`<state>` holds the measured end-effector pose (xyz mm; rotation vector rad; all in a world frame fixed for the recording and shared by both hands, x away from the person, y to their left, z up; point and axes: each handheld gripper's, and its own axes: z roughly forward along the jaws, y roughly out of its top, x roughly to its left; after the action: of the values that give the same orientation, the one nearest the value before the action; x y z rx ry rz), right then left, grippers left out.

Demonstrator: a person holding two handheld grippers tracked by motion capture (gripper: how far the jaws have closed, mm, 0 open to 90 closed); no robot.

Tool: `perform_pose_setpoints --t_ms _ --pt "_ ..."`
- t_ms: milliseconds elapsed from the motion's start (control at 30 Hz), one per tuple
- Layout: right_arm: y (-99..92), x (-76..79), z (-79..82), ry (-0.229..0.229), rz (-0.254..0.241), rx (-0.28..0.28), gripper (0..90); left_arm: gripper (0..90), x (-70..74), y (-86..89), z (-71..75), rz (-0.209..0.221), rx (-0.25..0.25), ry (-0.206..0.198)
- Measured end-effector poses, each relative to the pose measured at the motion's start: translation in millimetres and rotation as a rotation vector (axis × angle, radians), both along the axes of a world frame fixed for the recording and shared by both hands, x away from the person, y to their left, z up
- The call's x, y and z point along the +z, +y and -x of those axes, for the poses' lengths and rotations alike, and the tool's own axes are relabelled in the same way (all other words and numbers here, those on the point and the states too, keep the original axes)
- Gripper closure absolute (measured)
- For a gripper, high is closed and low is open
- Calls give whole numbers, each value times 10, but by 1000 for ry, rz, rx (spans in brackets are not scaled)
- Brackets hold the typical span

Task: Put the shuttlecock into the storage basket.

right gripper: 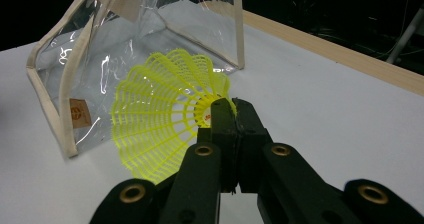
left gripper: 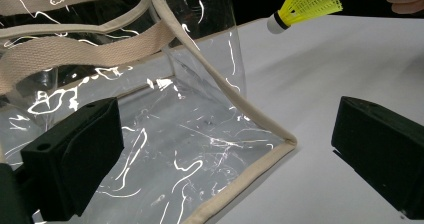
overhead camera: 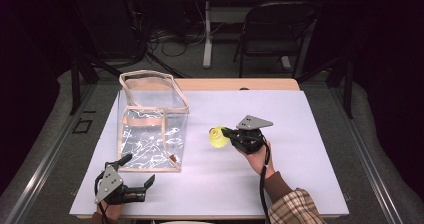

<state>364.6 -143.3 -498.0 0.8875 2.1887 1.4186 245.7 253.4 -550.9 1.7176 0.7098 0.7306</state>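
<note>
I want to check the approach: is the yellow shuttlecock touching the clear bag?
Apart. In the high view, bare white table lies between the shuttlecock, held in the right tongs, and the clear bag.

- The bag (overhead camera: 152, 126) stands on the tabletop (overhead camera: 300, 134), toward its left edge.
- The shuttlecock (overhead camera: 218, 137) is right of the bag, near the middle.
- The left hand-held gripper (overhead camera: 137, 171) sits by the near left corner, before the bag.
</note>
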Motion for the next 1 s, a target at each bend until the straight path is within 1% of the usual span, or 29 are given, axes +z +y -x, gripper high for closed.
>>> perform_pose_setpoints --t_ms 267,367,600,700,933,1000 --pt "76 75 -53 -7 14 19 895 0 1 8 10 1 2 1" --pt "93 118 -79 -10 7 20 895 0 2 17 21 4 5 2" --pt "142 229 -133 -20 15 31 895 0 0 17 14 0 5 3" --pt "156 262 -172 -16 16 32 895 0 -2 19 11 0 6 3" --pt "194 319 -224 -22 15 37 895 0 0 25 23 4 9 3" --pt "198 335 -238 -23 13 37 895 0 1 23 24 0 7 3"
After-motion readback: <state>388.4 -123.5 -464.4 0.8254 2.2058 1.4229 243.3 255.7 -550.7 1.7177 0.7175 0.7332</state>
